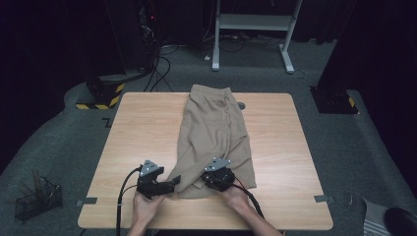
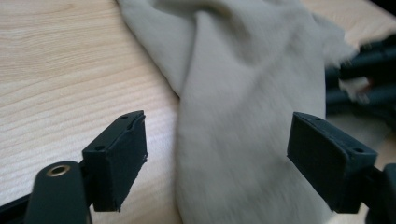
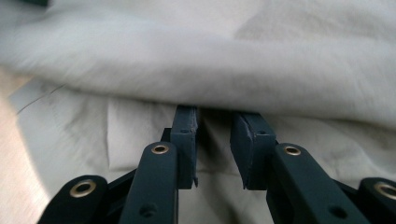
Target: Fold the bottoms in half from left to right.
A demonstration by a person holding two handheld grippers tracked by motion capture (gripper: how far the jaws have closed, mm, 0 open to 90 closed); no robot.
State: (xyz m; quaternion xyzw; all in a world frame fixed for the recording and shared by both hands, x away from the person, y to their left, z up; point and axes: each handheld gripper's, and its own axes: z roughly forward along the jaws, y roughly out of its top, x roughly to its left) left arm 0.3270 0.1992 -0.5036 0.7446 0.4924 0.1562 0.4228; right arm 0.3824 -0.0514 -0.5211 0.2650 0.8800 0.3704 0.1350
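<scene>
Beige trousers (image 1: 214, 137) are lying folded lengthwise on the wooden table (image 1: 137, 128), long axis running from the lower centre of the high view up to the upper centre, waistband end pointing toward the table's far edge, hem end fanning out at the near edge just by both grippers. Left gripper (image 1: 173, 183) is sitting at lower left of centre in the high view, held in the person's left hand (image 1: 146, 204), tips pointing right toward the lower left corner of the cloth. In the left gripper view its jaws are standing wide apart, a fold of the trousers (image 2: 243, 140) is lying between them on the table, pads not pressing it. Right gripper (image 1: 212, 183) is resting on the lower edge of the cloth, right hand (image 1: 235, 196) behind it. In the right gripper view (image 3: 215, 144) the jaws are standing narrow with a gap, tips tucking under a raised fold of the trousers (image 3: 233, 65); flat fabric is lying below and between them, and whether they are pinching any I cannot tell. No brand, label or readable writing is showing on the cloth. The far waistband area is too small to read.
</scene>
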